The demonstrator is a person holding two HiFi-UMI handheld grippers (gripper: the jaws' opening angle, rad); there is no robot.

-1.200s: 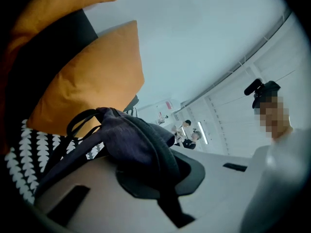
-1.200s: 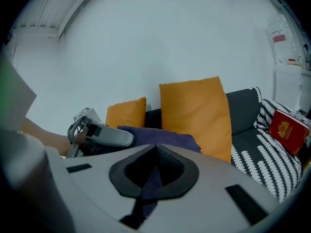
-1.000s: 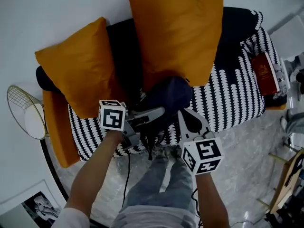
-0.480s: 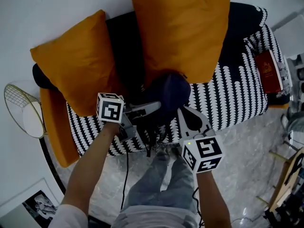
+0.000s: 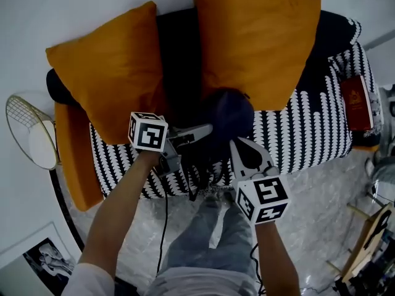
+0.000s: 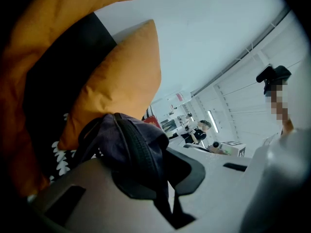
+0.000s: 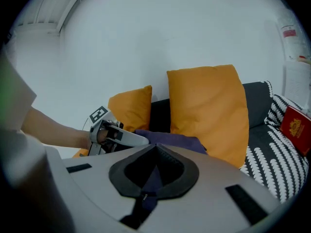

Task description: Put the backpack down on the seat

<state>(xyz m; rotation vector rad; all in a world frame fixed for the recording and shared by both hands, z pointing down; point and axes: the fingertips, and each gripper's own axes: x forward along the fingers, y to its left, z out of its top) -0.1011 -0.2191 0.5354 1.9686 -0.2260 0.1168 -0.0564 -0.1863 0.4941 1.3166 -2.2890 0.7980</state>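
Step in hand, likely: lowering. Backpack (image 5: 227, 117) sits low over the sofa seat (image 5: 308, 128), against the cushions (image 5: 259, 42). Left gripper (image 5: 207, 129) and right gripper (image 5: 237, 147) both pinch its fabric. Next: rest it, then unclamp.

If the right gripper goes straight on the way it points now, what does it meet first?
The right gripper holds the backpack; beyond it, probably the larger orange cushion.

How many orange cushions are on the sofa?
2. The smaller cushion leans at the left end of the sofa; the larger cushion stands mid-sofa, behind the backpack. None seems hidden.
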